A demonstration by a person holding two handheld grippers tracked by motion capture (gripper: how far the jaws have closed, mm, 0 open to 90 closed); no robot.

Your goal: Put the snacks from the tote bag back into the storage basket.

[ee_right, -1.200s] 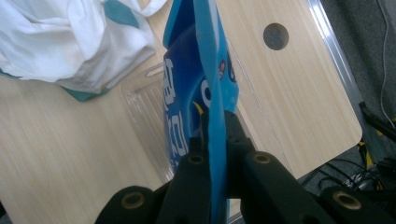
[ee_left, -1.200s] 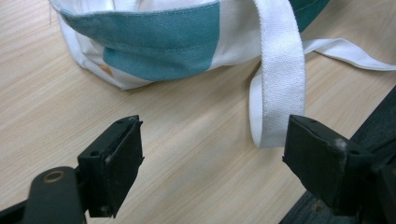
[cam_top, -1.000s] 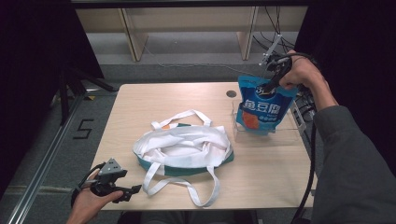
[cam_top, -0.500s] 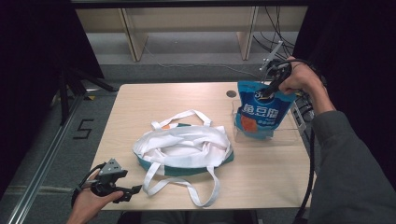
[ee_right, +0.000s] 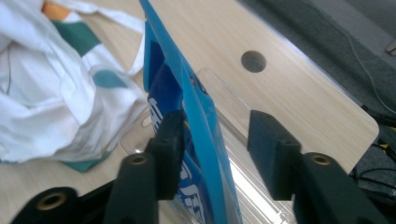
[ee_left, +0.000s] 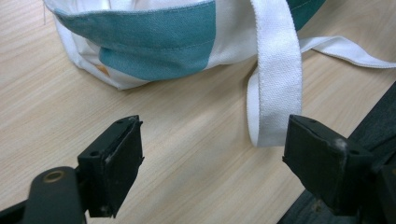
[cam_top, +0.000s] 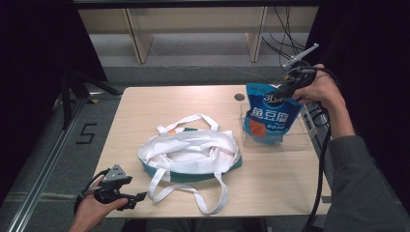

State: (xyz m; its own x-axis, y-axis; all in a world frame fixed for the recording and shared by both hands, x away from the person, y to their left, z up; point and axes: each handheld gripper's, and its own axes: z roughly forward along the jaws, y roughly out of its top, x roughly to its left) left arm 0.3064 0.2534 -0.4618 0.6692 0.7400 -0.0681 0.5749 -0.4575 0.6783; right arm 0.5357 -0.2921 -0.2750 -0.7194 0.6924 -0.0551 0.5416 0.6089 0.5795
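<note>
the right gripper (ee_right: 212,135), its jaws just opened off the blue foil snack pouch (cam_top: 270,116) standing in the clear plastic tray (cam_top: 300,140), should back away next, while the left gripper (ee_left: 212,158) waits with jaws wide.

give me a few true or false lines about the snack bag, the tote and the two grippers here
1. The blue snack bag stands in a clear plastic tray. True.
2. The right gripper is clamped tight on the bag. False: its jaws have just been opening; the bag's top edge is between them, with a gap on one side.
3. The left gripper holds a strap of the tote. False: its jaws are open over bare table, and the white strap lies just ahead of them.
4. The white and green tote bag lies on the wooden table, beside the tray. True.
5. The tote hangs from a hook. False: it lies flat on the table.
</note>
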